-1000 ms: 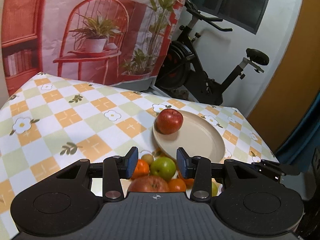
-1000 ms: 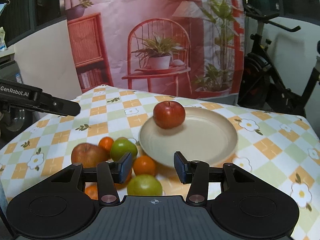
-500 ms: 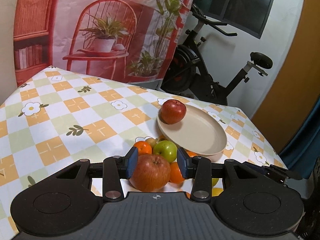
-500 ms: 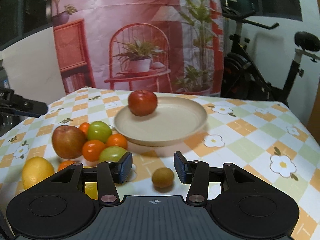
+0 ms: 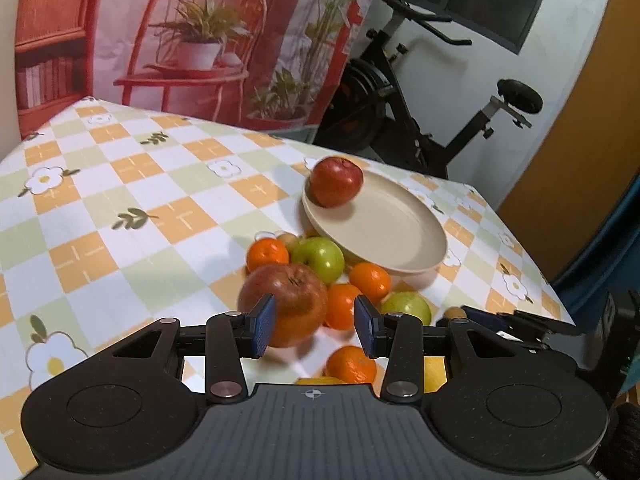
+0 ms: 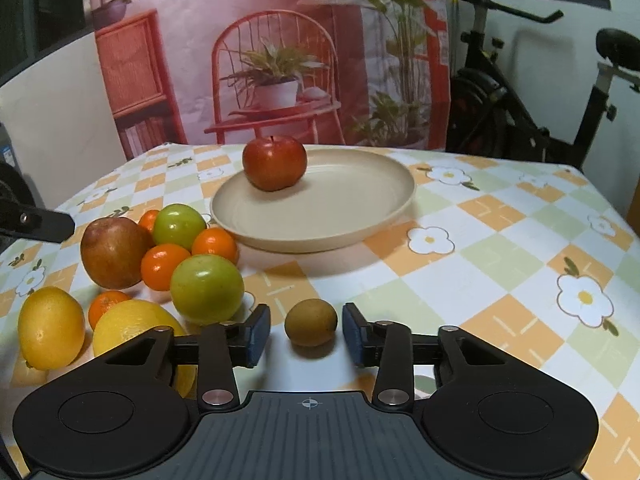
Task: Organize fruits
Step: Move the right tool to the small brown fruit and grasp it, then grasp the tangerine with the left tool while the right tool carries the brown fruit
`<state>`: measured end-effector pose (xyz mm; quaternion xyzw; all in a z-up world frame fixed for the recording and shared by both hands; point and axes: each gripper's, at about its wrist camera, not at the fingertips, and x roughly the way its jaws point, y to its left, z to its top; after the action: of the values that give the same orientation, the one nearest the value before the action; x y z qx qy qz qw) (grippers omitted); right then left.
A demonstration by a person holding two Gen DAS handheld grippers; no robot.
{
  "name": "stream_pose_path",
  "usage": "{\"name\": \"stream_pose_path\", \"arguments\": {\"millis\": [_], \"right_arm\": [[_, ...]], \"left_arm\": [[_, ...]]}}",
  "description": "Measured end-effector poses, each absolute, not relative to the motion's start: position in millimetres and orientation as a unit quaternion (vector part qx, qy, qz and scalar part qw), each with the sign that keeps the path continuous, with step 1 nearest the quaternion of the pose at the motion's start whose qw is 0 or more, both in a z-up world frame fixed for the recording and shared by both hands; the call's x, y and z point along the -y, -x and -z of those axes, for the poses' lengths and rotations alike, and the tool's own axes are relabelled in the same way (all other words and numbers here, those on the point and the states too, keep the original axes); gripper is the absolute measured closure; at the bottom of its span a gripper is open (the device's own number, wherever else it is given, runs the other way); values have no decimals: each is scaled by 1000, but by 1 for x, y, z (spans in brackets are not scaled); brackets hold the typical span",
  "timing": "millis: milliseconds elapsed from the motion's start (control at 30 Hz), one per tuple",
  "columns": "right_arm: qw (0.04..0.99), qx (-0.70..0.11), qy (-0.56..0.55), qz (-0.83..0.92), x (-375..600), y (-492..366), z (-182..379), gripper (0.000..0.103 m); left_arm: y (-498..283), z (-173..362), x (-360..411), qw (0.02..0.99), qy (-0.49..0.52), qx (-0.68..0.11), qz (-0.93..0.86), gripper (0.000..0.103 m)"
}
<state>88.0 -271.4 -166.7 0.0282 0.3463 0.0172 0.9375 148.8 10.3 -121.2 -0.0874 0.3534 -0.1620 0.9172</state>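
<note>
On the checked, flower-printed tablecloth [image 6: 500, 264] a smooth, round beige plate [image 6: 340, 216] carried one glossy red apple [image 6: 274, 163] near its far rim. Beside the plate lay a heap of fruit: a dull russet apple [image 6: 114, 252], shiny green apples [image 6: 207, 288], small pebbly oranges [image 6: 163, 266] and two oval lemons [image 6: 50, 326]. The right gripper [image 6: 307, 330] had just been closing, its blue ribbed pads flanking a small, matte brown kiwi [image 6: 311, 322] with a gap left on each side. The left gripper [image 5: 315, 326] hung over the russet apple, jaws apart, gripping nothing.
</note>
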Motion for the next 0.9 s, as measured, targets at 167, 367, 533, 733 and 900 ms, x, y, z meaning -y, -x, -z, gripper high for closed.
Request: {"name": "stream_pose_path", "arguments": {"millis": [167, 367, 533, 733, 900], "right_arm": [[939, -342, -34, -19, 273, -84, 167, 77], [940, -337, -39, -25, 274, -83, 167, 77], [942, -332, -52, -26, 278, -81, 166, 77], [942, -329, -58, -27, 279, -80, 166, 77], [942, -329, -59, -27, 280, -80, 166, 77]], "left_arm": [[-148, 124, 3, 911, 70, -366, 180, 59], [-150, 131, 23, 896, 18, -394, 203, 59], [-158, 136, 33, 875, -20, -426, 229, 59], [-168, 140, 41, 864, -60, -442, 232, 59], [-176, 145, 47, 855, -87, -455, 234, 59]]}}
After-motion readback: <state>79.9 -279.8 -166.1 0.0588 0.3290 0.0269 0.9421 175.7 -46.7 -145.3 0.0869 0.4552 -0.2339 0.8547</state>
